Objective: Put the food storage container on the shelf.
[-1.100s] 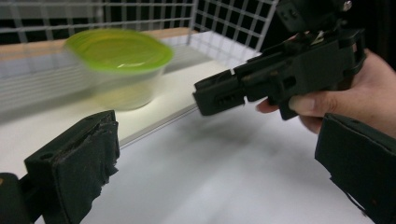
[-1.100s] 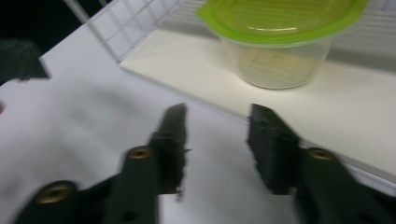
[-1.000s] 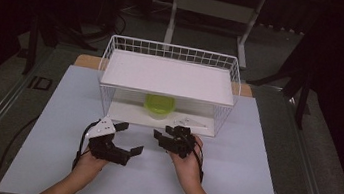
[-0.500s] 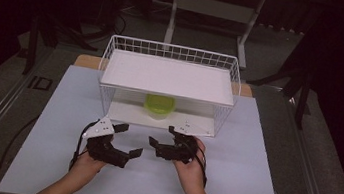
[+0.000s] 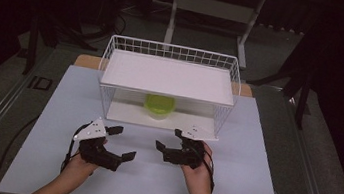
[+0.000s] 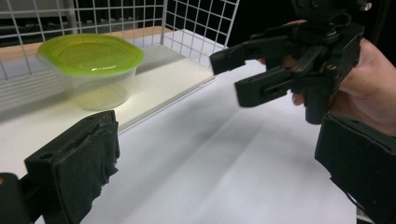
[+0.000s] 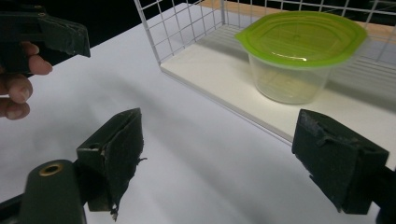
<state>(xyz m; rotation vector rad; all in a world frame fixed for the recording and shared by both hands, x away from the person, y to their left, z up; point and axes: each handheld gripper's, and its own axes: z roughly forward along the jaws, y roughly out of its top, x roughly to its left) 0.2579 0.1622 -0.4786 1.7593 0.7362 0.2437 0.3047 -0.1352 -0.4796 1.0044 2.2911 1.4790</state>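
Note:
A clear tub with a green lid (image 5: 159, 105) stands on the lower white shelf of a wire rack (image 5: 169, 76). It also shows in the left gripper view (image 6: 88, 70) and in the right gripper view (image 7: 299, 56). On the white mat in front of the rack, my left gripper (image 5: 122, 143) is open, and its jaws (image 6: 215, 172) hold nothing. My right gripper (image 5: 168, 140) faces it a short way off. Its jaws (image 7: 226, 158) have just been opening and stand wide with nothing between them. Each gripper appears in the other's view, the right one (image 6: 280, 65) and the left one (image 7: 46, 32).
The white mat (image 5: 249, 188) covers the table and lies bare to the right and left of my hands. The rack's wire walls rise around its top shelf. Beyond the table are a dark floor and a metal frame (image 5: 212, 6).
My right gripper has drawn back a little from the rack toward the person, and its jaws now stand wider apart. The left gripper has stayed in place.

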